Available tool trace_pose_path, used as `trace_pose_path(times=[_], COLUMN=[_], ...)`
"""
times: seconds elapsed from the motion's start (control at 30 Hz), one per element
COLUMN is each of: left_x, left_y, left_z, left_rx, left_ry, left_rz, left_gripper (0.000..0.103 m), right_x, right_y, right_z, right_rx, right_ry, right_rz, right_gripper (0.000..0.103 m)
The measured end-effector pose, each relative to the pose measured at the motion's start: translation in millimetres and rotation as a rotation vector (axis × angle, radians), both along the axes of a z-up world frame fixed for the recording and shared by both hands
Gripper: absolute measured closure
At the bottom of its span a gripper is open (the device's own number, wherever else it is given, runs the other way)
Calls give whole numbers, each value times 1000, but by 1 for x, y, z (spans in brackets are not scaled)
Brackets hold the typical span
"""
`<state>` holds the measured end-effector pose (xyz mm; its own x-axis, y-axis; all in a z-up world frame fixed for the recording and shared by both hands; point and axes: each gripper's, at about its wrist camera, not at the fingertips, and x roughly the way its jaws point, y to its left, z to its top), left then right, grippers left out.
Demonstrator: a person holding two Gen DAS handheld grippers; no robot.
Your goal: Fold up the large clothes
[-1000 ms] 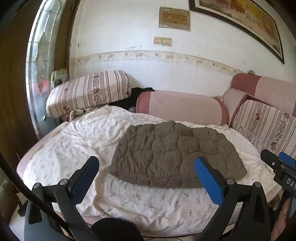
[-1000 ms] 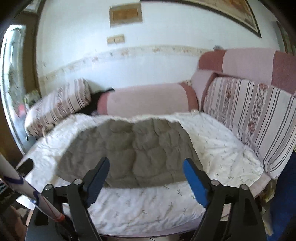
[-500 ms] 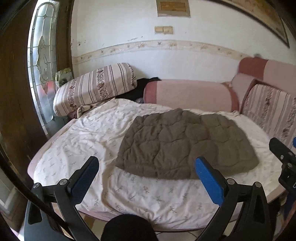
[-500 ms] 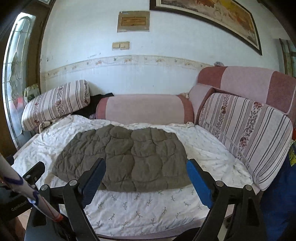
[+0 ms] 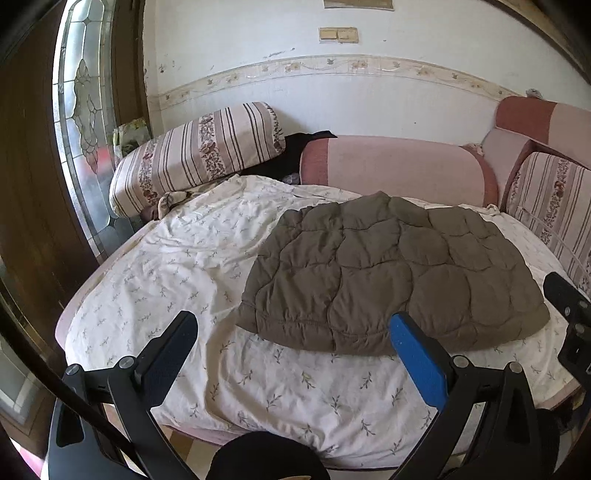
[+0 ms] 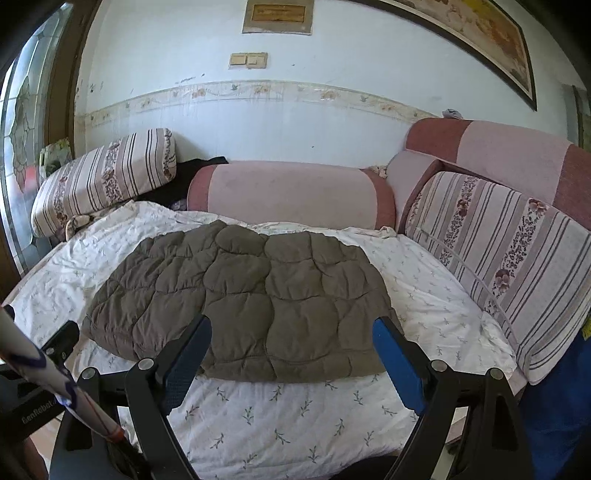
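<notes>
White wall [image 6: 332, 122] with a flowered border strip runs behind a sofa corner, with a light switch [image 6: 248, 60] and a framed picture [image 6: 476, 33] hung above. Against the wall lies a long pink bolster [image 6: 291, 194] [image 5: 395, 170], and to its left a striped cushion [image 5: 199, 155] [image 6: 103, 177] leans with something black tucked between the two. On the right, a second striped cushion [image 6: 509, 251] stands upright against the pink sofa back [image 6: 498, 147]. At the far left is a door with patterned glass [image 5: 81, 110].

A white sheet with small sprigs [image 5: 177, 266] [image 6: 288, 417] covers the seat, rumpled on its left half. On it lies the brown quilted jacket [image 5: 391, 277] [image 6: 240, 299], folded into a broad, flat, rounded shape. It sits toward the right and middle of the sheet, its near hem a little way back from the near edge and its far edge close to the bolster.

The left gripper [image 5: 293, 354] hangs above the near edge of the sheet, its jaws spread wide and holding nothing; the right finger's blue pad [image 5: 417, 354] overlaps the jacket's near hem in the view, though whether it touches cannot be told. The right gripper [image 6: 291, 350] is likewise wide open and empty, its fingers framing the near hem of the jacket from in front. Each gripper shows at the edge of the other's view, side by side.
</notes>
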<state>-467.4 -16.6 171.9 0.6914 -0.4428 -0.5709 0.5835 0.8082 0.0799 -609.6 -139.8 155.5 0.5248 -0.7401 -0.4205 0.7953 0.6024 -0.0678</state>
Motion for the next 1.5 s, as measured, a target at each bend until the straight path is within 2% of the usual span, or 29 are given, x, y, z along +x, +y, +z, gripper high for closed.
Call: trace_pose_path(times=[0.2,0.87,1.5], left_x=[4,5,4], left_y=[-7,-8,-5], left_z=[-8,-16,-17], left_rx=[22,60,60], left_ry=[25,30,31], left_rz=[-12,-20,-31], left_gripper=[0,0,0], right_x=[6,13,15], right_y=[-1,-7,-2], right_z=[-7,-18,-24], right_rx=[0,31,36], right_ry=[27,32,60], right_rz=[-7,3,3], right_gripper=[11,11,11])
